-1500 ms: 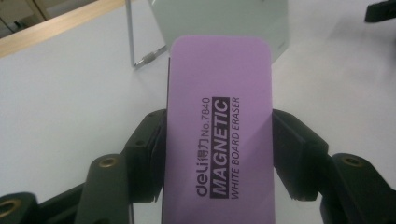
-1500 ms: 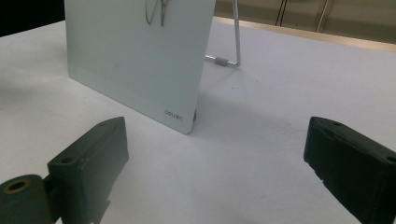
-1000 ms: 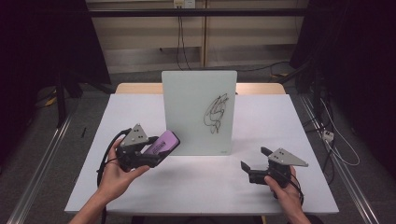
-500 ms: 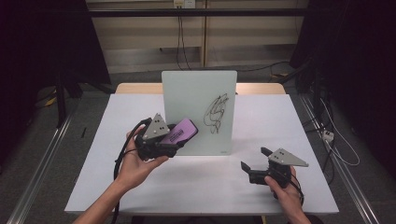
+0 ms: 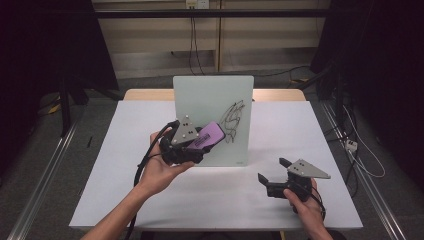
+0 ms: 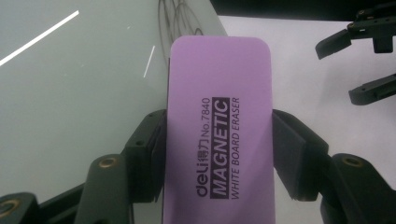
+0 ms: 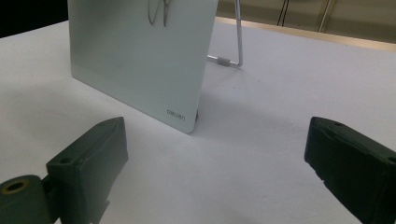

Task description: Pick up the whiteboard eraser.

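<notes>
Between the two black jaws of the left hand-held gripper [image 6: 219,154] sits a purple whiteboard eraser [image 6: 219,126], clamped by its long sides, with its printed face toward that gripper's camera and its rounded far end reaching out past the jaw tips. In the high view this left hand-held gripper [image 5: 197,145] is held up off the bench [image 5: 115,190] in the person's left hand [image 5: 160,167], and the eraser [image 5: 210,136] points ahead and slightly upward from it, lying over the lower left part of the upright whiteboard [image 5: 210,95]. Whether the eraser's far end touches the board's face cannot be told. Just beyond the eraser's tip, on the board's right half, is a black scribble [image 5: 232,120]; the left gripper view shows part of that scribble [image 6: 175,18] right above the eraser's end. The board stands near the middle of the bench, leaning back on a thin metal stand [image 7: 233,58] that shows behind it in the right gripper view. The right hand-held gripper [image 5: 275,172] rests low over the bench's near right part, well apart from the board's lower right corner [image 7: 184,119], which lies ahead of it; its jaws stand wide apart with nothing but bare bench surface between them.
</notes>
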Tool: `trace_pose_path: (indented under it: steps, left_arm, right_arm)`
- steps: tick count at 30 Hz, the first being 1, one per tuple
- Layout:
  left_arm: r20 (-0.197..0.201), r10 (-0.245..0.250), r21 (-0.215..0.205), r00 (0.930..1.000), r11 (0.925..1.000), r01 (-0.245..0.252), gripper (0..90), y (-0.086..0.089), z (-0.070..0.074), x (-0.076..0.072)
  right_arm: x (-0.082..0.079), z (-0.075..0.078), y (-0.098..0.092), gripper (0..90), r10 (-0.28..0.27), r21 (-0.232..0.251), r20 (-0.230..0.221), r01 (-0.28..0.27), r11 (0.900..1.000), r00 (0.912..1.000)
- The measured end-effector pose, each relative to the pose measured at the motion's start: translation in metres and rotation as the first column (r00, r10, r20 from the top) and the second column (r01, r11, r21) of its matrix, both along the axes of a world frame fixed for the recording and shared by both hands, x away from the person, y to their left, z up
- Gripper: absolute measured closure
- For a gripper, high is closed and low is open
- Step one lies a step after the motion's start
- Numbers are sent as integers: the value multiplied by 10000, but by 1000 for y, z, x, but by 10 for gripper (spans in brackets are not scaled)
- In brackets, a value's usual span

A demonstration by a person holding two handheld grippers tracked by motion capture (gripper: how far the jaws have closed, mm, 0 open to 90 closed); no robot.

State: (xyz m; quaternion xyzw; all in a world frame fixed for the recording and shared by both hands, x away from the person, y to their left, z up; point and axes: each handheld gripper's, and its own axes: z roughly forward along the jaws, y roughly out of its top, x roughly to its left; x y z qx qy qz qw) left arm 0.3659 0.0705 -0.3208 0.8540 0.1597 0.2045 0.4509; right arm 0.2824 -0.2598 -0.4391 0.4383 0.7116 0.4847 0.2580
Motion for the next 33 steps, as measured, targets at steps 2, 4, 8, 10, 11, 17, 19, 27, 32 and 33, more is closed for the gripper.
trace_pose_path:
  steps: [2, 4, 8, 10, 11, 17, 19, 27, 32, 33]
  left_arm:
    - [229, 92, 143, 9997, 9999, -95, 412, -4, 0, 2]
    - [481, 141, 203, 9987, 9997, -151, 412, -9, 2, 5]
    - [741, 97, 68, 9972, 9999, -102, 412, -19, 9, 12]
    - [1051, -11, 146, 9945, 9999, -5, 412, -24, 12, 14]
    - [1235, 44, 239, 9923, 9997, -74, 412, -28, 13, 15]
    - [1449, -105, 384, 9894, 9993, 50, 412, -39, 15, 20]
    - [1523, -75, 391, 9883, 9992, 15, 412, -41, 16, 21]
    - [1846, 93, 275, 9828, 9995, -146, 412, -42, 21, 28]
    - [1917, 13, 241, 9815, 9997, -61, 412, -45, 24, 30]
    - [1998, 37, 285, 9798, 9995, -95, 412, -46, 25, 30]
  right_arm:
    - [1, 0, 0, 60, -26, 42, -10, 26, 10000, 10000]
    - [1, 0, 0, 60, -36, 54, -20, 36, 10000, 10000]
    - [1, 0, 0, 60, -16, -2, -10, 16, 10000, 10000]
    - [1, 0, 0, 60, -21, 18, -6, 21, 10000, 10000]
    - [1, 0, -1, 60, -8, 11, -2, 8, 10000, 10000]
    - [0, 0, -1, 60, 9, 21, 15, -9, 10000, 10000]
    - [0, 0, -1, 60, 15, 27, -3, -15, 10000, 10000]
    - [1, 0, -1, 61, 10, 24, -6, -10, 10000, 10000]
    - [1, 0, 0, 61, 9, 64, -16, -9, 10000, 10000]
    - [1, 0, 0, 60, 14, 68, -19, -14, 10000, 10000]
